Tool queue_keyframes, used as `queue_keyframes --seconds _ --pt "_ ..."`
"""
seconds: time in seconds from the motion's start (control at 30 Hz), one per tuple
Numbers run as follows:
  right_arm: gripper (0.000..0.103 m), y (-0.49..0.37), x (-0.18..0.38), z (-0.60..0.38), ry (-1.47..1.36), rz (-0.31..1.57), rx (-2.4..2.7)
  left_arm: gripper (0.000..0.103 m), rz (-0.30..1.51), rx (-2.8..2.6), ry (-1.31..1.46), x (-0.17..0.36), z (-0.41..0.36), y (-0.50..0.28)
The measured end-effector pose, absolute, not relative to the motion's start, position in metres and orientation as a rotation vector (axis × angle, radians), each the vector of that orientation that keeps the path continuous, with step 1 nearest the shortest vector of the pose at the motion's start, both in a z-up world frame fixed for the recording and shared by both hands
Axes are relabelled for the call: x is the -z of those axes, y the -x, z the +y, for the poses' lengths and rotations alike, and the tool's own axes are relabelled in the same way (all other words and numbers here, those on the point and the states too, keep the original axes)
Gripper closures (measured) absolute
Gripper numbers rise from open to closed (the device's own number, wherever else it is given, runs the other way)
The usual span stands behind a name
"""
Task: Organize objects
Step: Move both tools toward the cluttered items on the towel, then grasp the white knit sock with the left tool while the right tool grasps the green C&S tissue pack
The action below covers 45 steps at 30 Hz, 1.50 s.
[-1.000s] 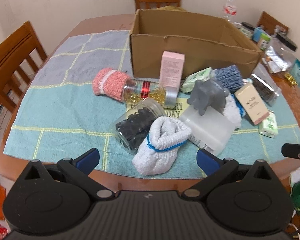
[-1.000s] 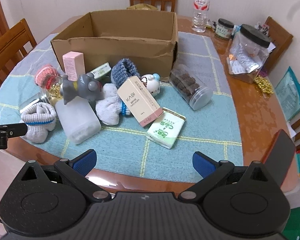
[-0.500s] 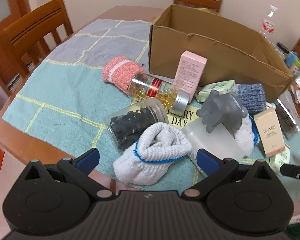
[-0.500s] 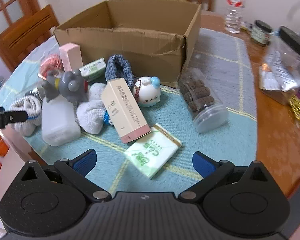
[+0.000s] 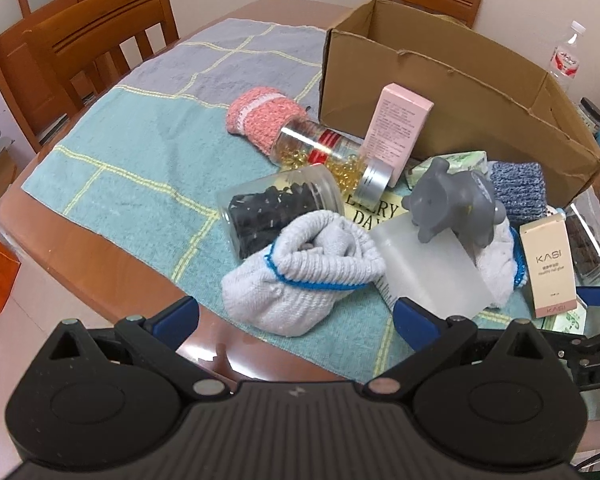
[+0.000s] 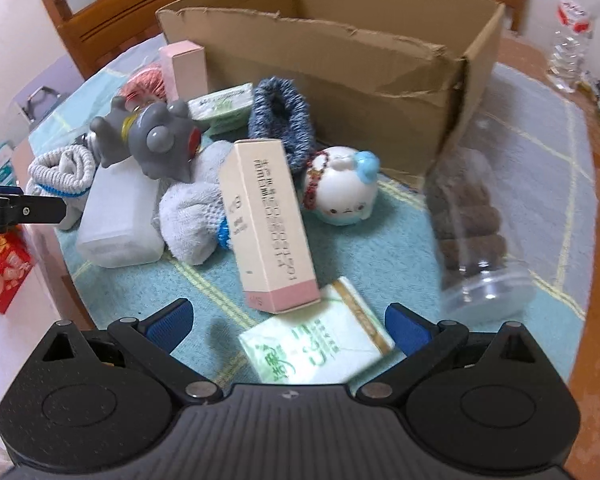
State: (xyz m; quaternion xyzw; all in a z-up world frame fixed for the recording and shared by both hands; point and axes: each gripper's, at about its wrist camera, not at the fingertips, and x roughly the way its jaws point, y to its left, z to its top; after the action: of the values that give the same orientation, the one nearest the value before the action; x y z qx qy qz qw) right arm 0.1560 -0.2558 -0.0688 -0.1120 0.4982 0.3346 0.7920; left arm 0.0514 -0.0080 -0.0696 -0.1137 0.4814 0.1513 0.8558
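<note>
- Right tongs (image 6: 287, 322) gape wide and hold nothing; the green tissue pack (image 6: 314, 346) lies flat on the counter directly between the blue tips, its long axis slanting from near left to far right.
- Left tongs (image 5: 296, 316) are also wide and hold nothing; the white rolled sock (image 5: 296, 276) sits just ahead, long axis across the gap.
- My guess is the right side grasps first.
- Behind the clutter stands the open cardboard box (image 6: 340, 60), the likely destination.
</note>
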Motion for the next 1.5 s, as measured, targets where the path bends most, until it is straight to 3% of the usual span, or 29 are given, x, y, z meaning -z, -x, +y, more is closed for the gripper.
queue_keyframes --seconds 0.43,0.6,1.2,1.5 --pt "0.000 -0.128 0.066 -0.254 0.247 1.094 -0.722 0.000 0.907 -0.419 0.173 0.040 0.033 -0.062" --pt "0.000 -0.127 0.066 -0.251 0.225 1.104 -0.679 0.001 0.936 -0.422 0.169 0.054 0.050 -0.070" --pt "0.000 -0.114 0.066 -0.247 0.270 1.123 -0.618 0.001 0.984 -0.164 0.184 0.071 0.020 -0.047" --pt "0.000 -0.115 0.062 -0.247 0.276 1.104 -0.599 0.001 0.959 -0.023 0.125 0.049 0.024 -0.043"
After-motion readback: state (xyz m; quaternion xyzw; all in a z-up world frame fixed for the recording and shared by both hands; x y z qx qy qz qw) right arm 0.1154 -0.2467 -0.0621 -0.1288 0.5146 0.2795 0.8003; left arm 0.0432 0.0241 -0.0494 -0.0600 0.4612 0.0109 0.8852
